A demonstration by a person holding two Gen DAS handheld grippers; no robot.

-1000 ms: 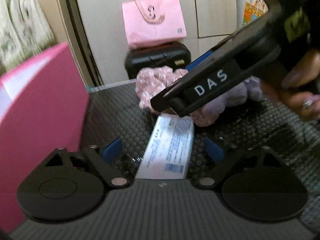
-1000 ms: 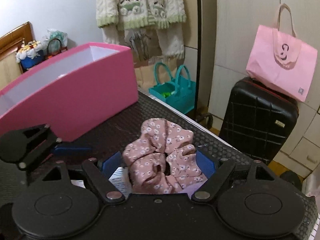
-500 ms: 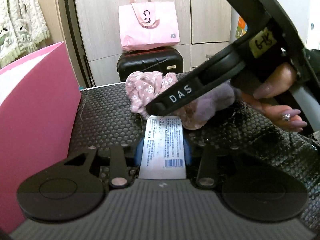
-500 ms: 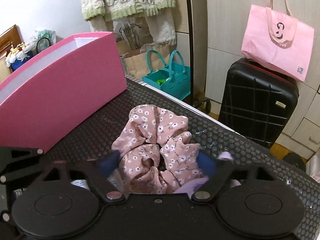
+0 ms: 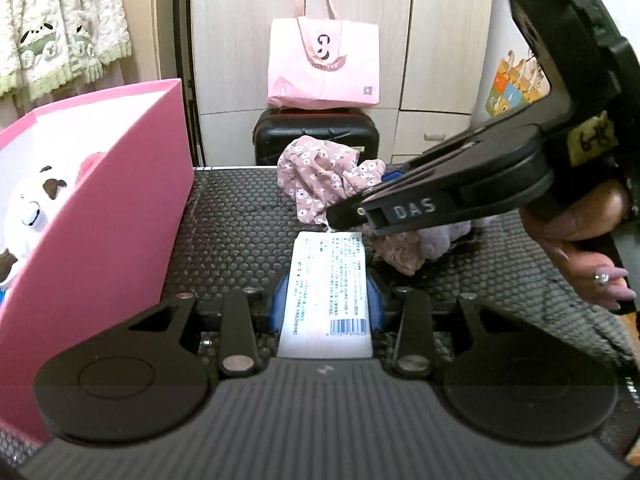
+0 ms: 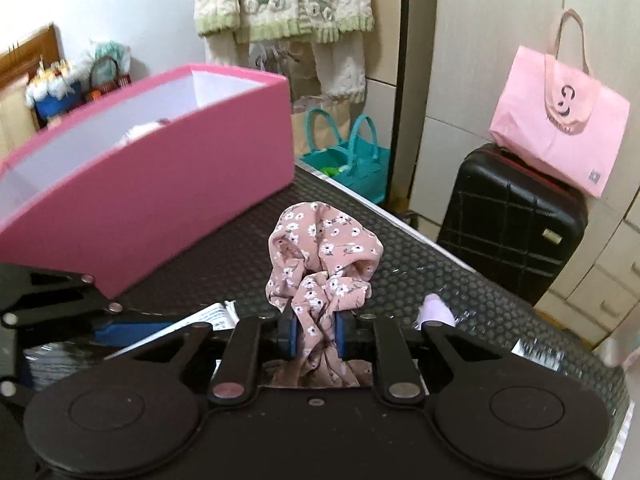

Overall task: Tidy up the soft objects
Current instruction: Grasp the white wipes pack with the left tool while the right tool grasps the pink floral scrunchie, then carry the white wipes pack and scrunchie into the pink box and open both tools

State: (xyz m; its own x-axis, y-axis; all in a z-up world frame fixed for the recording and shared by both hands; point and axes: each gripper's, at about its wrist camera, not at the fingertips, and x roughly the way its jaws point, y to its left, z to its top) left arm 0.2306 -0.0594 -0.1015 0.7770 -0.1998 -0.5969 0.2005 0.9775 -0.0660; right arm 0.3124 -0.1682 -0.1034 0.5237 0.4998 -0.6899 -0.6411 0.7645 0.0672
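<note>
My right gripper [image 6: 314, 334] is shut on a pink floral scrunchie [image 6: 324, 260] and holds it bunched just above the black dotted mat [image 6: 420, 264]. The scrunchie also shows in the left wrist view [image 5: 324, 178], with the right gripper [image 5: 440, 200] across it. My left gripper [image 5: 326, 298] is shut on a white tissue packet [image 5: 328, 288] that lies on the mat. A lilac soft item [image 5: 452, 236] lies under the right gripper. The pink box [image 5: 108, 220] stands at the left and holds a white plush toy [image 5: 36, 204].
Beyond the mat's far edge stands a black suitcase [image 6: 508, 220] with a pink tote bag [image 6: 560, 120] on top. A teal basket [image 6: 348, 160] sits on the floor. Knitted clothes [image 6: 288, 4] hang on the wall.
Both grippers have closed: the left on the tissue packet, the right on the floral scrunchie, which is now bunched and raised a little.
</note>
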